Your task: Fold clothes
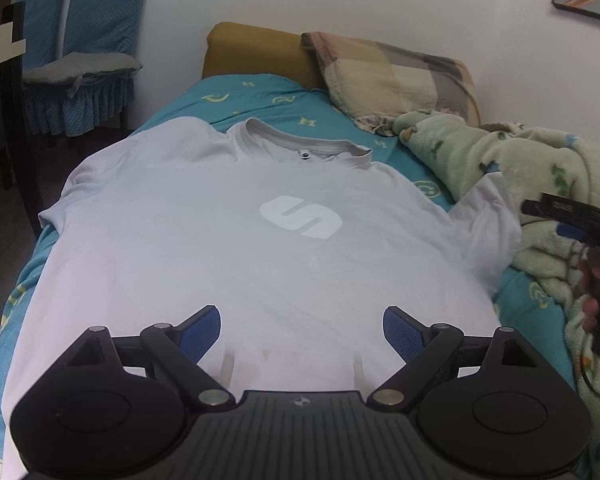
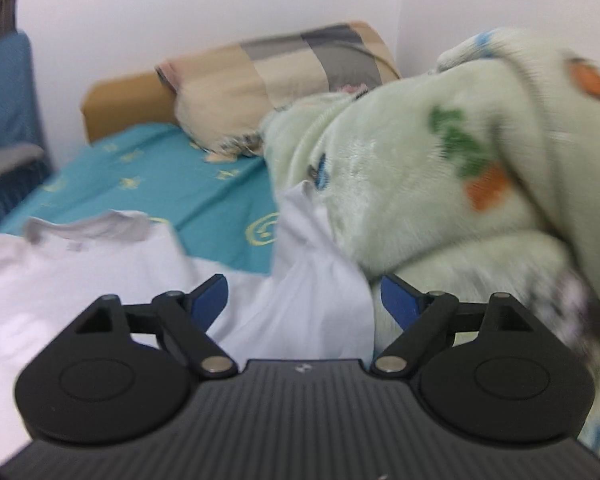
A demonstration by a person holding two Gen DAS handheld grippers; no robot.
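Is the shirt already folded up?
No, the shirt lies spread out flat on the bed with its collar and both sleeves showing.

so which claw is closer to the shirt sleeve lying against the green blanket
Right. The right claw is open just in front of that sleeve, beside the green blanket. The left claw hovers open over the shirt's lower middle, well away from it.
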